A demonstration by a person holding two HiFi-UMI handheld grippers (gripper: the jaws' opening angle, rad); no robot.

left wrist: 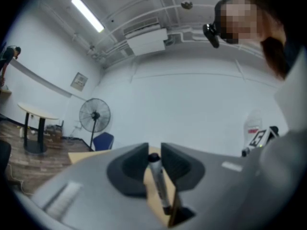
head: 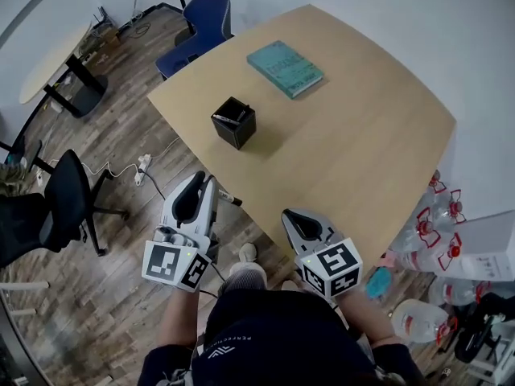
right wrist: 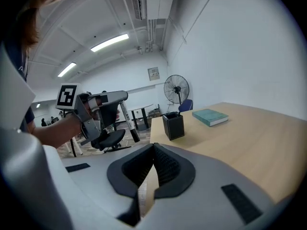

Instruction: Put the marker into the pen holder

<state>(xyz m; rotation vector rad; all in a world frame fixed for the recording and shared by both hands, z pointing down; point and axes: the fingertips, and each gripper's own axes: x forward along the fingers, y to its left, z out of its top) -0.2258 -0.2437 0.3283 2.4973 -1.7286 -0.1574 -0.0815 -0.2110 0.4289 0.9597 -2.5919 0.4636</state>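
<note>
Bare wood of table [head: 346,143] from near edge up to pen holder [head: 233,123]: open lane. Holder mouth open upward, partly taken by slim pen-like item [head: 227,119] inside. Book [head: 284,68] beyond holder, well apart, near far edge. Broad bare stretch right of holder.

Off table:
- blue chair [head: 201,22] at far corner
- black office chair [head: 68,199] left, over floor
- power strip [head: 143,166] with cables below left edge
- water bottles [head: 430,223] crowding right side by wall
</note>
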